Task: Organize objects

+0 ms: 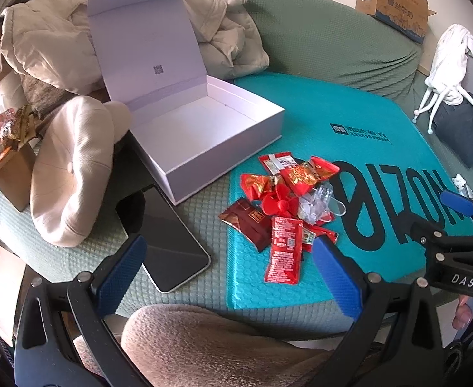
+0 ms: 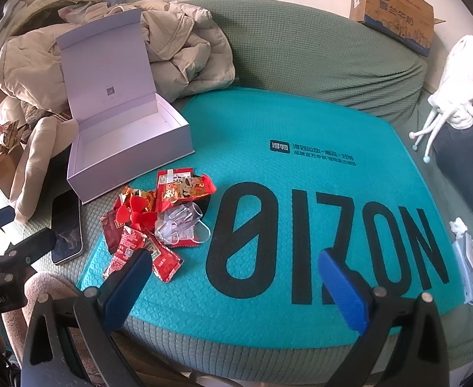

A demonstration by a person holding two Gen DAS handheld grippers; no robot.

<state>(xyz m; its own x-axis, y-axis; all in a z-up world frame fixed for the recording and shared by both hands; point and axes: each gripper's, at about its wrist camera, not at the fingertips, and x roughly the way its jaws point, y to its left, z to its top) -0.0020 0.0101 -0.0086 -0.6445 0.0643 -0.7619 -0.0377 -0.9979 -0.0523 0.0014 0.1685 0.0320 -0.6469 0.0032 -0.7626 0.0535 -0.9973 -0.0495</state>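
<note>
With both grippers, left (image 1: pixel 226 274) and right (image 2: pixel 236 285), spread wide and empty, the top red packet (image 1: pixel 283 250) is probably best pinched singly, then dropped into the open white box (image 1: pixel 204 138).

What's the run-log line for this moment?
left gripper: open, empty | right gripper: open, empty | snack packets: piled on teal mailer | white box: lid up, empty | phone: beside box

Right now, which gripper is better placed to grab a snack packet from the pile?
Left. The red packets lie just ahead of the open left gripper; the right gripper, also open, faces bare teal mailer.
</note>
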